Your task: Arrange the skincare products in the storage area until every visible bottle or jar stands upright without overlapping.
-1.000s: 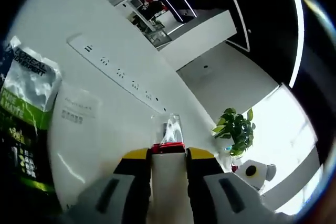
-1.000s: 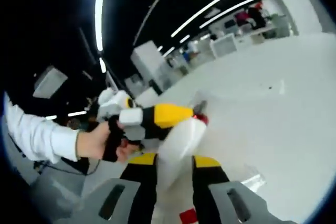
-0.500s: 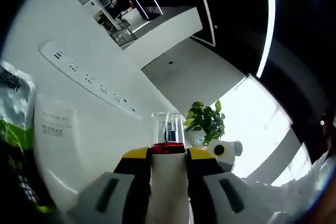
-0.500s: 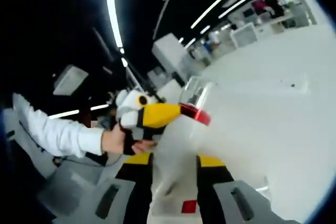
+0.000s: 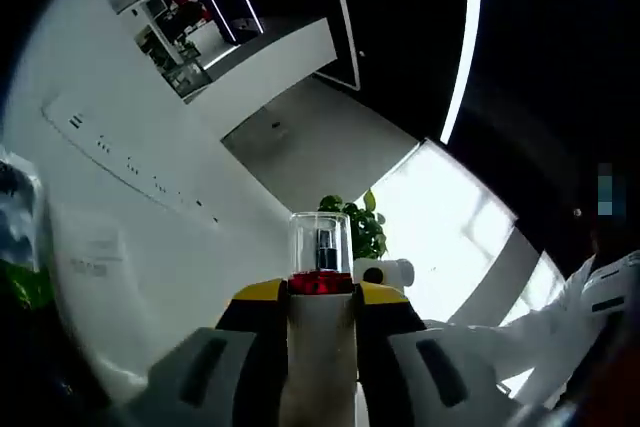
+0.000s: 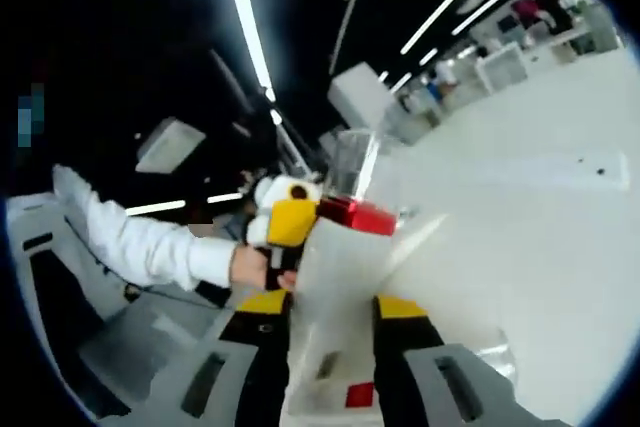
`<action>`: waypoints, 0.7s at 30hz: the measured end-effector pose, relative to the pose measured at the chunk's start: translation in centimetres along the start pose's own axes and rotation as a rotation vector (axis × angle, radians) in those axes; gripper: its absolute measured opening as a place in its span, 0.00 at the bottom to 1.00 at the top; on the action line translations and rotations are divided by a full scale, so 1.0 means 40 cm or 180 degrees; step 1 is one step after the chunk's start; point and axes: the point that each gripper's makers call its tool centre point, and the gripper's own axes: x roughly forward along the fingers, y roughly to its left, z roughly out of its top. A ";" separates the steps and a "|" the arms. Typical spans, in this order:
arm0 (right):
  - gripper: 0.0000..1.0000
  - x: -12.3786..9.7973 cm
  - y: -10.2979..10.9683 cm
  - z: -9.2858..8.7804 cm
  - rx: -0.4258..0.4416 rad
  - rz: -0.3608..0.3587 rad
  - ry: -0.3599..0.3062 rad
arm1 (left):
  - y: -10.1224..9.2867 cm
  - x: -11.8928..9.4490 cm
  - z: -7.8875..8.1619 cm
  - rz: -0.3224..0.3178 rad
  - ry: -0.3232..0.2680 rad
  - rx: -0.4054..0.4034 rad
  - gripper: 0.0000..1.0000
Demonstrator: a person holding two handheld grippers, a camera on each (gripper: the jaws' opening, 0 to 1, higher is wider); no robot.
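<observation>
Since 1 second ago the white pump bottle with the red collar and clear plastic cap (image 5: 320,317) has swung from lying flat over the white table (image 5: 150,247) to pointing up toward the dark ceiling and its bright strip light (image 5: 462,67), so its cap now sits in front of the green potted plant (image 5: 360,227) in the left gripper view. At the left edge of that view a green and black product packet (image 5: 18,247) lies on the table, with a white leaflet (image 5: 90,252) beside it. The left gripper (image 5: 320,299) clamps the bottle just below the red collar, both yellow-tipped jaws pressed against its sides. In the right gripper view, a hand (image 6: 255,265) on a white sleeve (image 6: 140,242) holds that left gripper (image 6: 292,222) at the bottle's neck, while the right gripper (image 6: 328,309) closes on the lower white body (image 6: 340,287), its 2 jaws touching either side. The bottle is held off the table between both tools.
</observation>
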 end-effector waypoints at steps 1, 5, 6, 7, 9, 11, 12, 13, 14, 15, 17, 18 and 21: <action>0.27 0.004 0.006 -0.006 -0.0074 0.0028 0.0040 | -0.009 0.000 0.000 -0.0054 0.0008 0.0022 0.21; 0.29 0.021 0.019 -0.022 -0.0324 0.0062 0.0210 | -0.020 0.003 0.008 -0.0172 0.0055 0.0175 0.21; 0.29 0.023 0.020 -0.021 -0.0361 0.0065 0.0200 | -0.021 0.003 0.007 -0.0181 0.0062 0.0186 0.21; 0.29 0.025 0.022 -0.020 -0.0378 0.0067 0.0190 | -0.026 0.003 0.007 -0.0205 0.0067 0.0214 0.21; 0.29 0.025 0.026 -0.020 -0.0448 0.0070 0.0182 | -0.039 -0.002 0.007 -0.0268 0.0080 0.0338 0.21; 0.28 0.025 0.027 -0.018 -0.0436 0.0075 0.0158 | -0.020 -0.009 0.023 -0.0296 0.0094 0.0361 0.21; 0.27 0.026 0.031 -0.018 -0.0465 0.0071 0.0133 | -0.020 -0.013 0.025 -0.0310 0.0098 0.0389 0.21; 0.27 0.027 0.033 -0.017 -0.0524 0.0067 0.0109 | -0.022 -0.016 0.026 -0.0328 0.0104 0.0405 0.21; 0.27 0.028 0.036 -0.017 -0.0560 0.0057 0.0069 | -0.025 -0.019 0.026 -0.0374 0.0105 0.0470 0.21; 0.26 0.028 0.039 -0.018 -0.0579 0.0055 0.0050 | -0.026 -0.020 0.026 -0.0390 0.0116 0.0477 0.21; 0.26 0.029 0.042 -0.016 -0.0704 0.0003 0.0007 | -0.029 -0.023 0.027 -0.0430 0.0160 0.0553 0.21; 0.26 0.028 0.044 -0.014 -0.0827 -0.0053 -0.0006 | -0.034 -0.025 0.027 -0.0468 0.0201 0.0607 0.21; 0.26 0.025 0.055 -0.012 -0.1227 -0.0194 -0.0024 | -0.057 -0.033 0.018 -0.0601 0.0317 0.0808 0.21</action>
